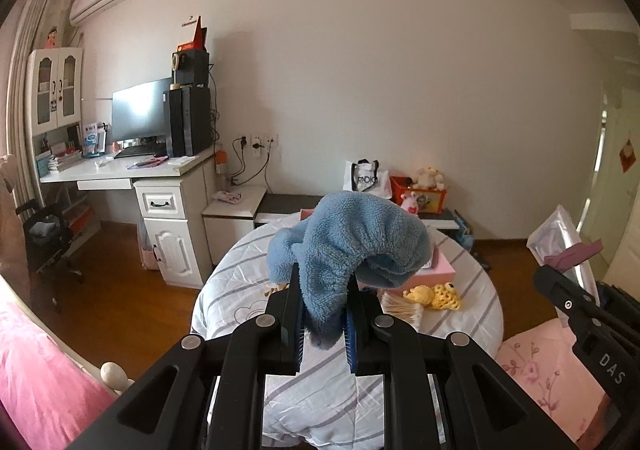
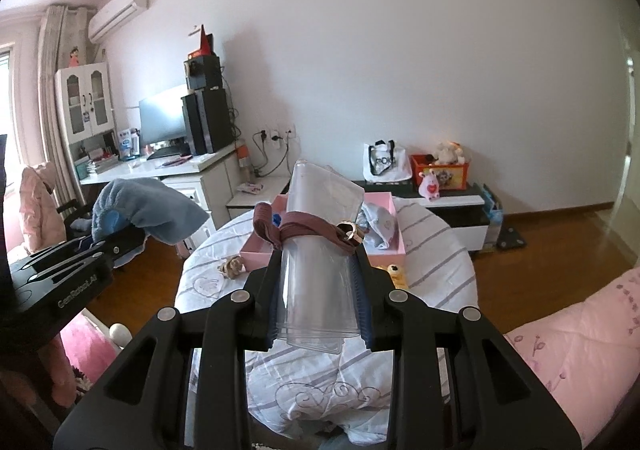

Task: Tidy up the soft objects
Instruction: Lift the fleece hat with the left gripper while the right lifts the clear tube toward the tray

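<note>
My left gripper [image 1: 323,292] is shut on a fluffy blue fleece cloth [image 1: 348,246], which flops over the fingertips above the striped bed cover [image 1: 240,282]. The same blue cloth [image 2: 140,209] and the left gripper [image 2: 86,246] show at the left of the right wrist view. My right gripper [image 2: 316,262] is shut on a clear plastic pouch [image 2: 320,246] with a brown strap [image 2: 304,234] and a gold buckle wound around it. Behind it lies an open pink box [image 2: 386,221] holding pale fabric. The right gripper body [image 1: 588,314] with the pouch appears at the right edge of the left wrist view.
On the bed cover lie a yellow crocheted toy [image 1: 434,296], a pack of cotton swabs [image 1: 402,312] and a small brown item [image 2: 232,266]. A desk with a monitor [image 1: 138,113] stands left. A low cabinet [image 2: 452,205] with a red bin of plush toys stands against the wall. Pink bedding [image 2: 580,334] lies right.
</note>
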